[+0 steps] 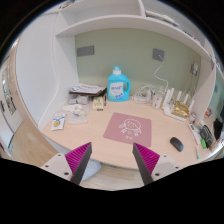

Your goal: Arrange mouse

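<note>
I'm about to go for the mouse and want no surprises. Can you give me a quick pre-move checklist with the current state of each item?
1. Mouse in view: ok, it lies on the desk right of the pink mat.
2. Gripper free: ok, fingers open, nothing between them.
3. Gripper lined up on the mouse: not ok, the mouse sits off to the right of the fingers and beyond them.
4. Mat clear to take the mouse: ok, nothing lies on it.
5. Path to the mouse: ok, bare desk between the right finger and the mouse.
6. Clutter beside the mouse: cannot tell, items at the desk's right end are too small to make out.
</note>
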Motion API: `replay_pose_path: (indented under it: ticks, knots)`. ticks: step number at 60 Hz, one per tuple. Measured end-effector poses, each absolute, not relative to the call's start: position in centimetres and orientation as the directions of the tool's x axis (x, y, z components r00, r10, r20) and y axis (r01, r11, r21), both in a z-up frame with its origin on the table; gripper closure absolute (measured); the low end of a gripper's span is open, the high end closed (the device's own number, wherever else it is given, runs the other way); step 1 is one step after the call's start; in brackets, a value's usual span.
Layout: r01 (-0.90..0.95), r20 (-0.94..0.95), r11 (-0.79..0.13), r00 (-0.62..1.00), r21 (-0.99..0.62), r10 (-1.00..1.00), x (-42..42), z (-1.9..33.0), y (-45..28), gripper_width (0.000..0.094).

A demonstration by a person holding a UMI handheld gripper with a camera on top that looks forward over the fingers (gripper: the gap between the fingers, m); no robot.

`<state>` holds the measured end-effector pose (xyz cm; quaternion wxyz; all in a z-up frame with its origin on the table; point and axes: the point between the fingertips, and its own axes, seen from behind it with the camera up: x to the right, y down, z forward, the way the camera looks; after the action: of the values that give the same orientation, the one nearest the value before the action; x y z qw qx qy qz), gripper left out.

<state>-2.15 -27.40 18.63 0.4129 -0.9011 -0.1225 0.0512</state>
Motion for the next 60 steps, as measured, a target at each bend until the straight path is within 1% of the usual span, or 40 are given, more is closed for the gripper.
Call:
replay_pose_path:
  ticks: [7,10,19,28,36,43,53,60]
  knots:
    - [0.167,0.011,-0.647,0.971,-0.744,0.238,0.6,17.1,-27.7,0.009]
    - [0.164,0.01,-0.657,0.973,-0.736,0.231,2.9,15.9,-27.9,0.0088]
    - [0.148,0.019,-0.693,0.982,-0.706,0.19,10.3,11.3,-28.4,0.0087]
    - [0.134,0.058,-0.713,0.99,-0.689,0.13,20.1,6.5,-27.5,0.0088]
    - [0.131,0.108,-0.691,0.991,-0.711,0.076,28.3,3.5,-24.2,0.0089]
    - [0.116,0.109,-0.662,0.993,-0.741,0.052,32.6,1.7,-20.1,0.0091]
    - [0.105,0.088,-0.641,0.994,-0.76,0.058,34.8,-0.4,-14.4,0.0089]
    - [0.106,0.077,-0.636,0.994,-0.765,0.073,34.9,-1.0,-11.5,0.0088]
